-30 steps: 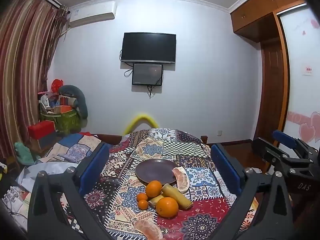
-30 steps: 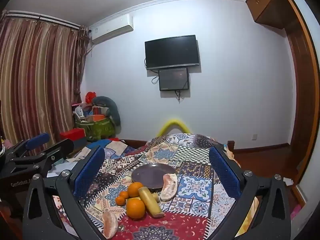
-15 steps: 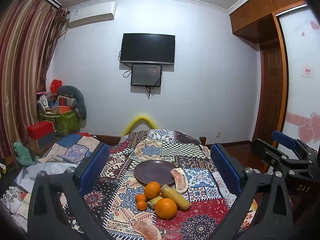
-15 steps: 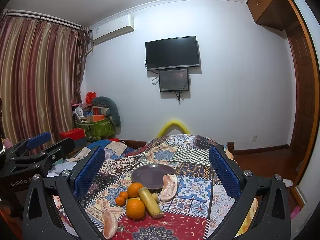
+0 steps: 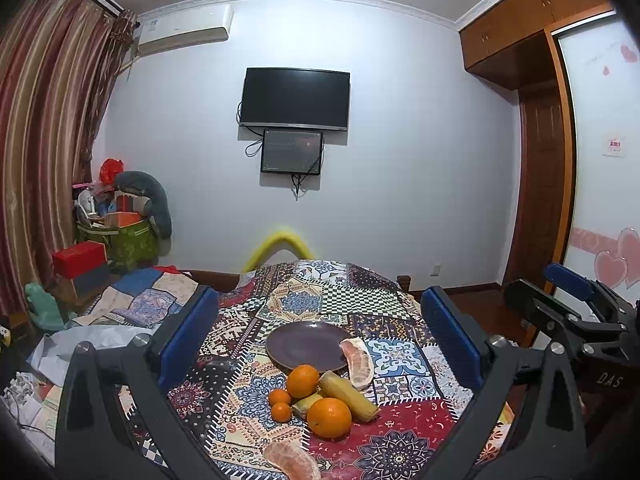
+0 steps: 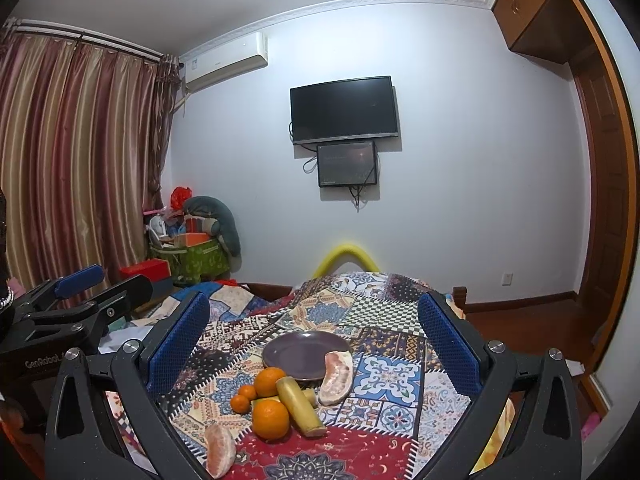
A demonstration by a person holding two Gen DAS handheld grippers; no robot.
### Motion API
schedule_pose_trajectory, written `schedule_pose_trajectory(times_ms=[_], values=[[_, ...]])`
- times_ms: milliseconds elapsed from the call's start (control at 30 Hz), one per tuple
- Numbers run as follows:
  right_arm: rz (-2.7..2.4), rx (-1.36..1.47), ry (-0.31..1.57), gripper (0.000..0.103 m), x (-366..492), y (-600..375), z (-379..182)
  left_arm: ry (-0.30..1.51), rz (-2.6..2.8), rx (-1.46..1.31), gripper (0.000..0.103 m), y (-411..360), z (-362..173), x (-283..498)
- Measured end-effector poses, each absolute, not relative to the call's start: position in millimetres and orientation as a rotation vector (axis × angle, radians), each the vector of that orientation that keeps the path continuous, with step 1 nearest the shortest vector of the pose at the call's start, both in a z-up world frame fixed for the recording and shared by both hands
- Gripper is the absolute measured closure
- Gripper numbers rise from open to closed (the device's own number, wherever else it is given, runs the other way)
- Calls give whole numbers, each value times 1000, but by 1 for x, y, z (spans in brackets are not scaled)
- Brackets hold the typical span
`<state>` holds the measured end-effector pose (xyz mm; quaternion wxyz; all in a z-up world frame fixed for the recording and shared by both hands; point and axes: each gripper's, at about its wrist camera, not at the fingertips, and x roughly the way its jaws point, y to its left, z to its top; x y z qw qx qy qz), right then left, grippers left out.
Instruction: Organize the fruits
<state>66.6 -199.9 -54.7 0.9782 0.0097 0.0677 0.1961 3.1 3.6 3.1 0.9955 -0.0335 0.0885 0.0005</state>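
A dark purple plate sits bare on the patterned tablecloth. In front of it lie two oranges, two small tangerines, yellow sugarcane pieces and a pomelo wedge leaning on the plate's rim. A peeled pomelo segment lies nearest me. My left gripper and right gripper hover open above the near table edge, holding nothing. Each shows at the edge of the other's view.
The table's far end meets a yellow curved chair back. Left of the table is a cluttered bed with a quilt, boxes and a green bag. A wooden door and wardrobe stand right. A television hangs on the wall.
Both views have shifted only slightly; the fruit and plate sit marginally lower and closer in view. Nothing on the table has moved and both grippers stay open.
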Motion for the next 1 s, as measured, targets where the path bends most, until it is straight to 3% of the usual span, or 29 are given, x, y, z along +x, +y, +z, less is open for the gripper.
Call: schedule_pose_trajectory(times_ms=[1000], values=[[391,22,140,0,67,-202,-55,190,-11,-68,0,1,-3,8]])
